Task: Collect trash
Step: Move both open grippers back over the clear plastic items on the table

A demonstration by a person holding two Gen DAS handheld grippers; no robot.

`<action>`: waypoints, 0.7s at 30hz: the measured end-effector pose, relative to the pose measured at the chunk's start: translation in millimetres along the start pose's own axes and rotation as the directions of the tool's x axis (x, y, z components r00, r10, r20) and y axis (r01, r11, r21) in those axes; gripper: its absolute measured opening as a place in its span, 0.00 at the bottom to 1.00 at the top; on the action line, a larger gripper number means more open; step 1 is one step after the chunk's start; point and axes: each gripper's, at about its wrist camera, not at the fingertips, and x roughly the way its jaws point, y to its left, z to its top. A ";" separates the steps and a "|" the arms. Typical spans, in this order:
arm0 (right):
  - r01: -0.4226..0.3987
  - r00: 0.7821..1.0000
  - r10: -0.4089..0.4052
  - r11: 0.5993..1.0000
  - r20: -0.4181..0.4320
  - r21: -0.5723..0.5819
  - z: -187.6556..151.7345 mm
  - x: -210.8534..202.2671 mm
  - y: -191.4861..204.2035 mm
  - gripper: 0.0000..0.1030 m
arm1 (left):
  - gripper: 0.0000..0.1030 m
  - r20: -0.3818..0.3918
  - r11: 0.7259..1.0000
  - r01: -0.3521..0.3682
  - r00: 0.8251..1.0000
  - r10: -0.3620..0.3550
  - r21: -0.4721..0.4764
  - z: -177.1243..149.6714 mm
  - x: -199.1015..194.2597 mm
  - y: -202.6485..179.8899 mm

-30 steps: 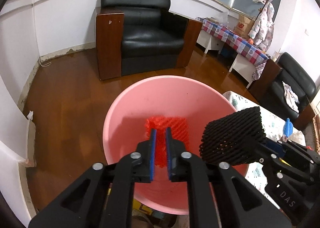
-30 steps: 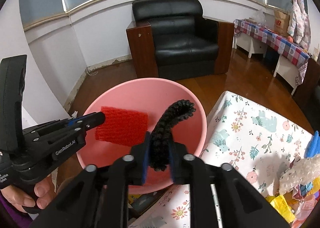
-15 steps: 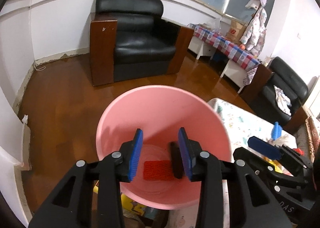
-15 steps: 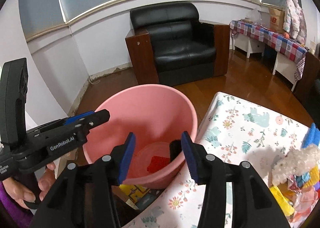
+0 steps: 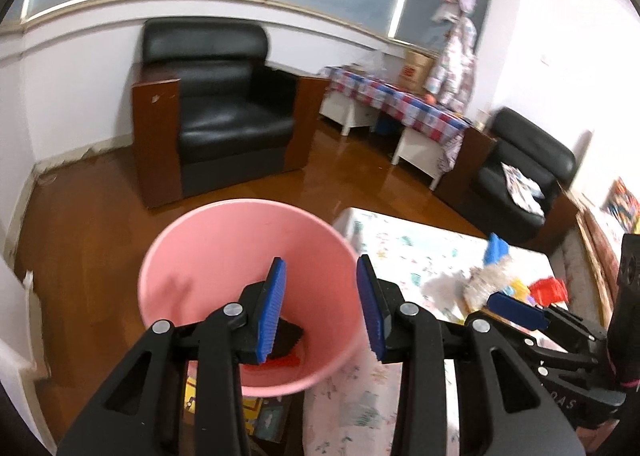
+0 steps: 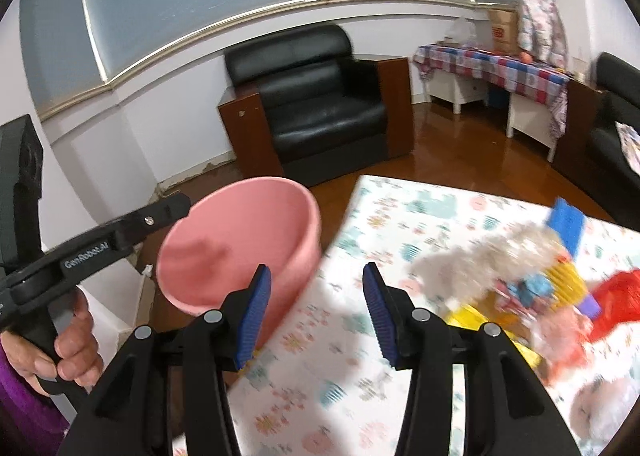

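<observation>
Pink bin (image 5: 224, 256) is the anchor: inside it lie a red net piece (image 5: 286, 361) and a black one (image 5: 286, 336). Above it the left gripper (image 5: 320, 306) gapes empty; beside it, over the floral tablecloth (image 6: 360, 336), the right gripper (image 6: 316, 314) gapes empty too, trash heap (image 6: 532, 280) beyond.

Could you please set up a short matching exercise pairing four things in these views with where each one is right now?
Things:
1. black foam net
2. pink bucket
3. blue card
4. black armchair

Places:
A. on the floral tablecloth, beside the trash pile
B. against the far wall, under the windows
C. at the bottom of the bucket
D. on the floor at the table's corner

Pairs: 1-C, 2-D, 3-A, 4-B
</observation>
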 end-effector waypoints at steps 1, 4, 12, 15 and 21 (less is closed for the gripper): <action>0.015 1.000 -0.015 1.000 0.002 0.007 -4.3 -6.1 -6.9 0.46 | 0.36 -0.002 1.000 0.012 1.000 -0.011 0.013 -2.3 -0.7 -6.4; 0.068 0.998 -0.068 0.997 0.004 0.037 -17.1 -24.3 -31.6 0.46 | 0.36 -0.031 0.996 0.059 0.998 -0.057 0.065 -8.2 3.4 -28.5; 0.220 0.974 -0.226 0.963 0.023 0.158 -51.2 -78.8 -107.5 0.46 | 0.36 -0.127 0.976 0.163 0.981 -0.146 0.142 -21.8 27.9 -82.7; 0.263 0.962 -0.272 0.941 0.013 0.211 -61.6 -93.9 -131.3 0.46 | 0.36 -0.176 0.966 0.203 0.969 -0.174 0.161 -27.7 42.4 -106.1; 0.315 0.945 -0.328 0.902 -0.005 0.295 -79.2 -111.2 -170.7 0.46 | 0.36 -0.232 0.948 0.242 0.954 -0.192 0.209 -36.9 65.0 -140.6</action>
